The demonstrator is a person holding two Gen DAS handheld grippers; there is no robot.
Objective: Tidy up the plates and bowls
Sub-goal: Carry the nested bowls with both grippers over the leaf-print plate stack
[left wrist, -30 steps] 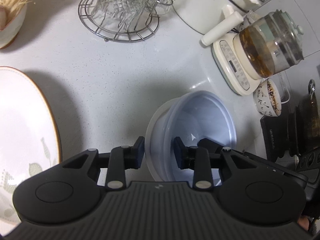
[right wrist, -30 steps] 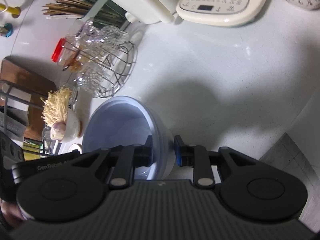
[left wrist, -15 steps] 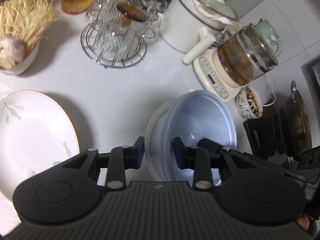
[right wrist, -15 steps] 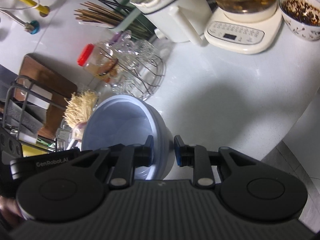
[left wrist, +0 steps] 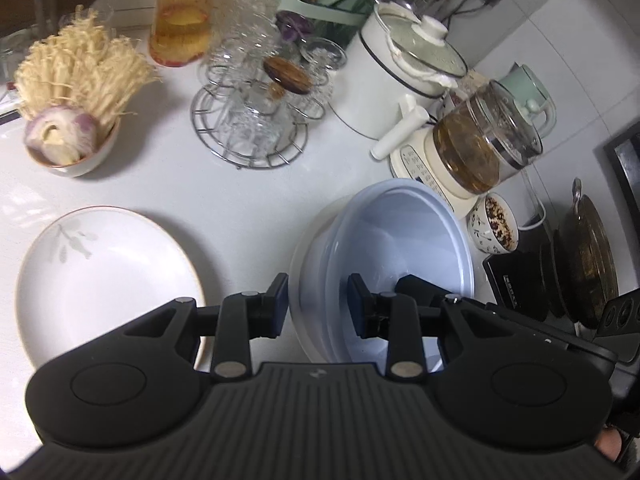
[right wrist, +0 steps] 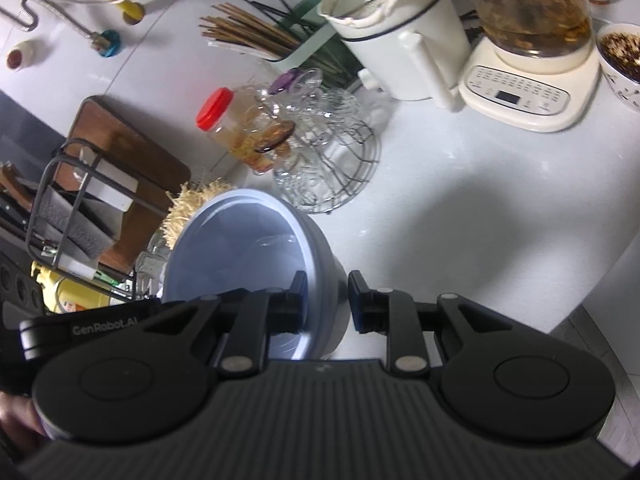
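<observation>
A pale blue bowl (left wrist: 394, 256) hangs above the white counter, held from both sides. My left gripper (left wrist: 318, 304) is shut on its left wall, one pad outside and one inside. In the right wrist view the same bowl (right wrist: 240, 252) tilts its mouth toward the camera, and my right gripper (right wrist: 326, 300) is shut on its right wall. A white plate (left wrist: 108, 280) with a thin gold rim and a leaf print lies flat on the counter, left of the bowl. A small patterned bowl (left wrist: 496, 226) of dark grains stands to the right.
Behind stand a wire rack of glasses (left wrist: 250, 120), a red-lidded jar (left wrist: 182, 20), a white pot (left wrist: 404, 80) and a glass kettle on its cream base (left wrist: 476, 148). A bowl of enoki mushrooms and onion (left wrist: 72, 132) is at the far left, a dark pan (left wrist: 588, 256) at the right.
Both grippers have risen with the blue bowl still clamped between them. The counter has dropped away, so the whole plate, the jar and the appliances have come into view.
</observation>
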